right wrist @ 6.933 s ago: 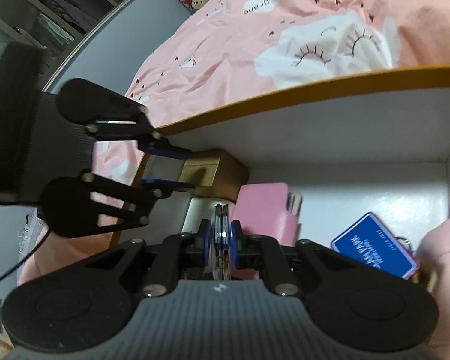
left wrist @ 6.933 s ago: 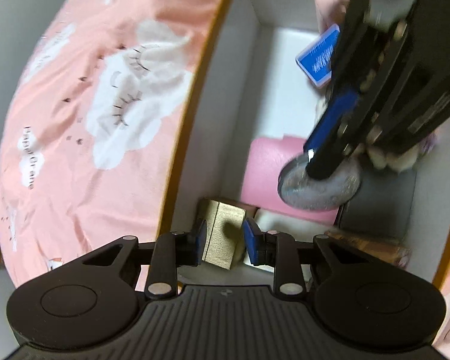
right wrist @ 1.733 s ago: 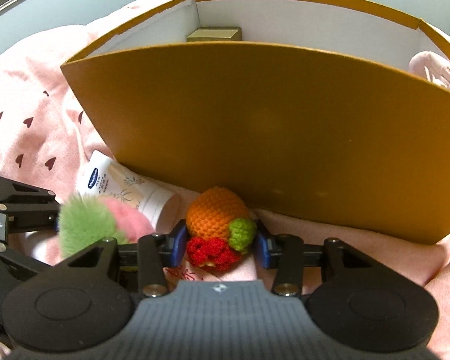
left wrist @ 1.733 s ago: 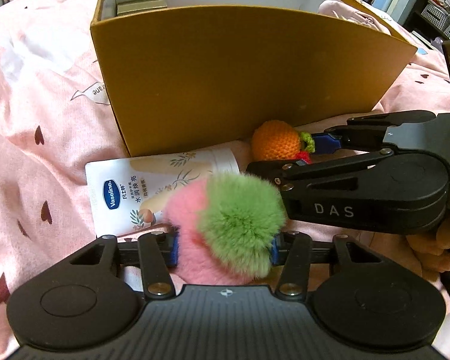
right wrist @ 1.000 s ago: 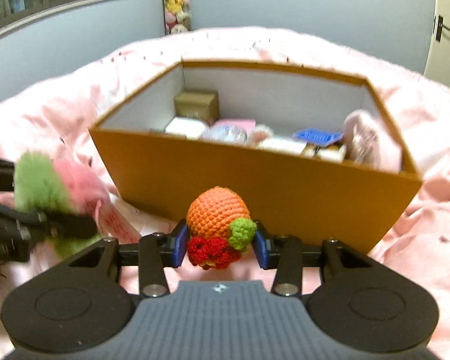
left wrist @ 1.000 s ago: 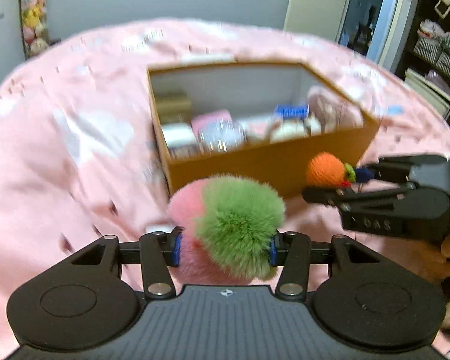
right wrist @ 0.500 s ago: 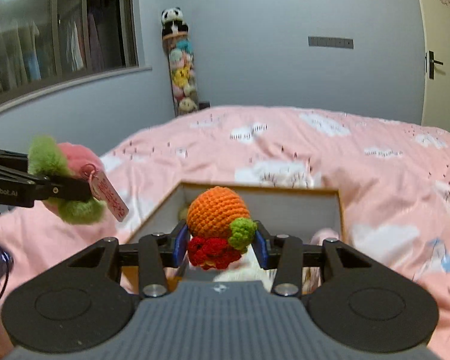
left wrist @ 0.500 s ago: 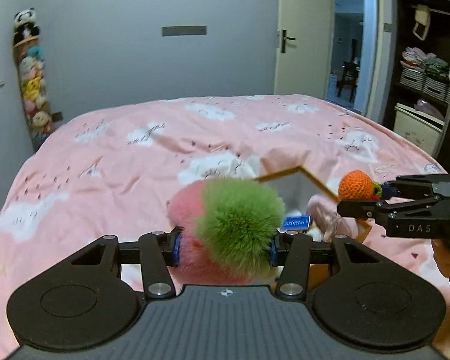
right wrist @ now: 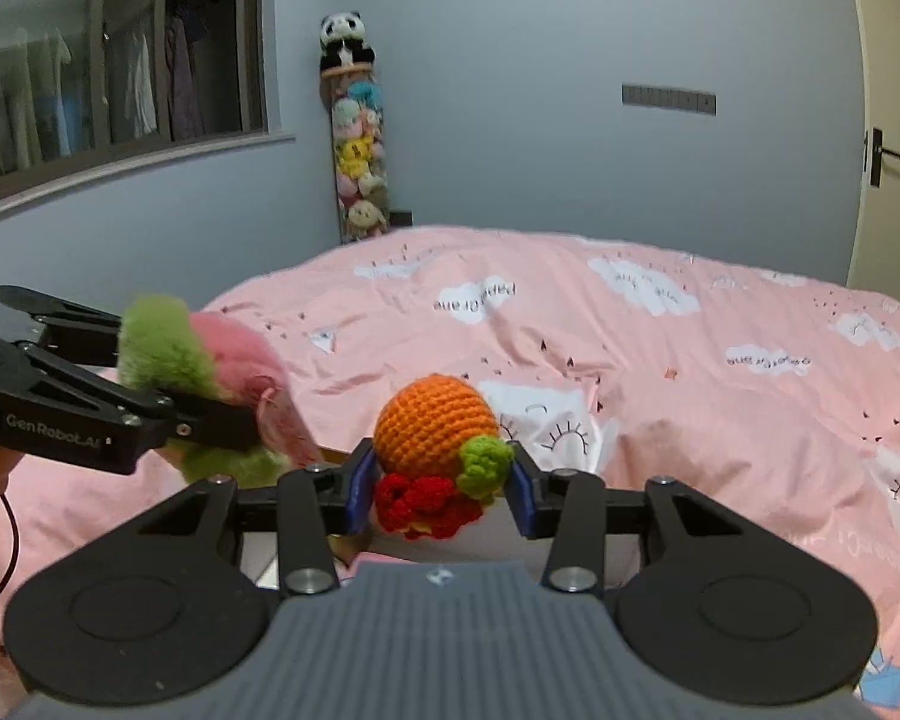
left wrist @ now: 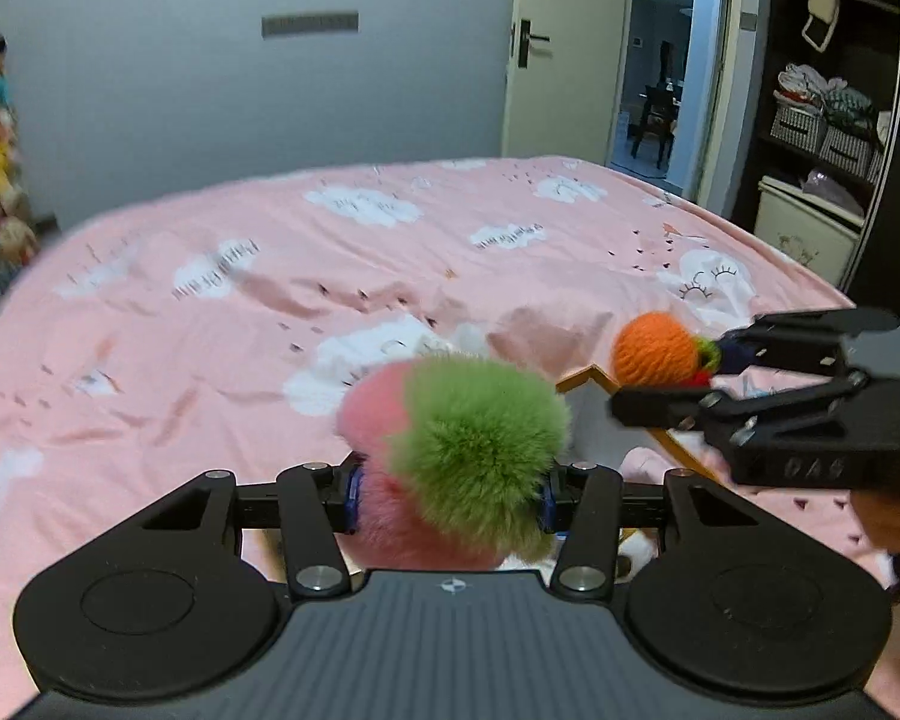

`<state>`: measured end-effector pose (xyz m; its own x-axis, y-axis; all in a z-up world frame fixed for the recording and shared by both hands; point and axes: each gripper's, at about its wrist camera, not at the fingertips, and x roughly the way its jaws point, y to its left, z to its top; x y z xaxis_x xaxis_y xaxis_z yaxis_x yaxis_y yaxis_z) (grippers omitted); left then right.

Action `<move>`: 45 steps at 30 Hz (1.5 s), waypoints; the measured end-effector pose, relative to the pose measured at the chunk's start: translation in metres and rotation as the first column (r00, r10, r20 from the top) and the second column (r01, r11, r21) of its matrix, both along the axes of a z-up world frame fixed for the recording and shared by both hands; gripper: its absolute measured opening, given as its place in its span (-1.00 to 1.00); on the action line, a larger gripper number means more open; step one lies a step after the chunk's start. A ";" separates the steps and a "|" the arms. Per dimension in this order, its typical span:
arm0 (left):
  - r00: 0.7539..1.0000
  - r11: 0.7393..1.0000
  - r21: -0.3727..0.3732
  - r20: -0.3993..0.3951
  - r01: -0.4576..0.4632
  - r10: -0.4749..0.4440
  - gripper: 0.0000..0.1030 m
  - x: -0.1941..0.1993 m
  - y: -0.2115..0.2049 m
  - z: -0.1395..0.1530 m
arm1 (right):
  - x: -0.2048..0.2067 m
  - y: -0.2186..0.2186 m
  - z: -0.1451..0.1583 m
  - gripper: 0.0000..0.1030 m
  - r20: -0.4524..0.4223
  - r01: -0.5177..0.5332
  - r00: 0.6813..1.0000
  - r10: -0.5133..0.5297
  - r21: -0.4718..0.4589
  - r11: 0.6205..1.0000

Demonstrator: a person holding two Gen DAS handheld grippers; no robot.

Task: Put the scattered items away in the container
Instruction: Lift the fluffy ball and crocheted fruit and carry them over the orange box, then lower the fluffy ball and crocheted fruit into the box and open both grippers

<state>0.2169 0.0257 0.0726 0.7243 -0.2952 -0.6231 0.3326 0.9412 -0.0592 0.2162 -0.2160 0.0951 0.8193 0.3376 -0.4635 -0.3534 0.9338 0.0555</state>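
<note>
So I've got the pompom [left wrist: 450,456] clamped in my left gripper [left wrist: 450,495] and the crochet orange [right wrist: 435,438] clamped in the right gripper [right wrist: 438,495], both up over the bed [left wrist: 270,300] by the box [left wrist: 594,375], next I lower and drop them in.

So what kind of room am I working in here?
A bedroom, most likely: a bed with a pink cloud-print cover, a hanging column of plush toys against the wall, and an open door beside storage shelves.

Fluffy fur pom-pom [left wrist: 456,468], pink and green, long soft pile. Crocheted yarn toy [right wrist: 435,450], knobbly matt stitches. Bed [left wrist: 210,312] beneath both: matt printed cotton cover, creased. Left gripper [left wrist: 450,501] matt black plastic, ribbed base, shiny metal screws.
</note>
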 end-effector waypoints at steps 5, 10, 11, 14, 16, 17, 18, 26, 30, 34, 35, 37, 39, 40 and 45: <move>0.997 1.000 -0.026 -0.082 0.015 -0.018 0.11 0.039 -0.007 -0.039 | 0.046 -0.001 -0.030 -0.09 -0.125 -0.007 0.992 0.001 -0.046 0.999; 0.983 0.999 -0.041 -0.176 0.036 -0.043 0.11 0.066 -0.017 -0.080 | 0.086 -0.010 -0.065 -0.09 -0.267 0.013 0.963 -0.035 -0.083 0.996; 0.980 0.998 -0.041 -0.194 0.041 -0.048 0.11 0.070 -0.019 -0.089 | 0.093 -0.012 -0.070 -0.09 -0.285 0.012 0.958 -0.039 -0.096 0.995; 0.972 0.998 -0.044 -0.230 0.047 -0.056 0.11 0.079 -0.023 -0.105 | 0.100 -0.012 -0.087 -0.09 -0.327 0.004 0.944 -0.048 -0.134 0.991; 0.967 0.998 -0.039 -0.246 0.052 -0.060 0.11 0.083 -0.027 -0.112 | 0.106 -0.013 -0.092 -0.09 -0.345 -0.004 0.937 -0.047 -0.146 0.989; 0.965 0.998 -0.038 -0.253 0.057 -0.065 0.11 0.085 -0.028 -0.116 | 0.108 -0.013 -0.094 -0.09 -0.351 -0.007 0.935 -0.048 -0.153 0.988; 0.963 0.997 -0.036 -0.259 0.062 -0.069 0.11 0.087 -0.031 -0.118 | 0.111 -0.013 -0.097 -0.09 -0.357 -0.009 0.933 -0.050 -0.161 0.987; 0.955 0.996 0.016 -0.284 0.091 -0.083 0.12 0.093 -0.043 -0.139 | 0.116 0.000 -0.103 -0.08 -0.344 -0.062 0.938 -0.050 -0.307 0.950; 0.951 0.994 0.031 -0.296 0.105 -0.092 0.14 0.091 -0.044 -0.141 | 0.115 0.001 -0.104 -0.08 -0.381 -0.131 0.925 0.001 -0.316 0.940; 0.951 0.992 0.050 -0.294 0.114 -0.095 0.18 0.089 -0.047 -0.141 | 0.116 0.002 -0.104 -0.08 -0.391 -0.141 0.920 0.001 -0.328 0.934; 0.951 0.991 0.057 -0.294 0.117 -0.096 0.20 0.088 -0.047 -0.141 | 0.115 0.003 -0.104 -0.07 -0.393 -0.143 0.919 0.001 -0.332 0.932; 0.953 0.991 0.069 -0.287 0.118 -0.094 0.21 0.087 -0.048 -0.140 | 0.114 0.004 -0.104 -0.07 -0.399 -0.154 0.917 0.005 -0.342 0.927; 0.956 0.990 0.077 -0.278 0.120 -0.094 0.21 0.086 -0.049 -0.139 | 0.113 0.005 -0.105 -0.07 -0.404 -0.160 0.915 0.006 -0.349 0.923; 0.957 0.989 0.079 -0.273 0.123 -0.097 0.20 0.085 -0.049 -0.137 | 0.113 0.005 -0.105 -0.07 -0.405 -0.161 0.914 0.006 -0.350 0.923; 0.963 0.988 0.079 -0.245 0.136 -0.113 0.21 0.081 -0.049 -0.130 | 0.113 0.002 -0.103 -0.06 -0.414 -0.159 0.910 0.007 -0.332 0.930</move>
<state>0.2977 -0.0228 -0.0573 0.5117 -0.3054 -0.8031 0.4347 0.8982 -0.0646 0.3296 -0.2145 -0.0076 0.5146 0.1493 -0.8443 -0.4485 0.8861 -0.1167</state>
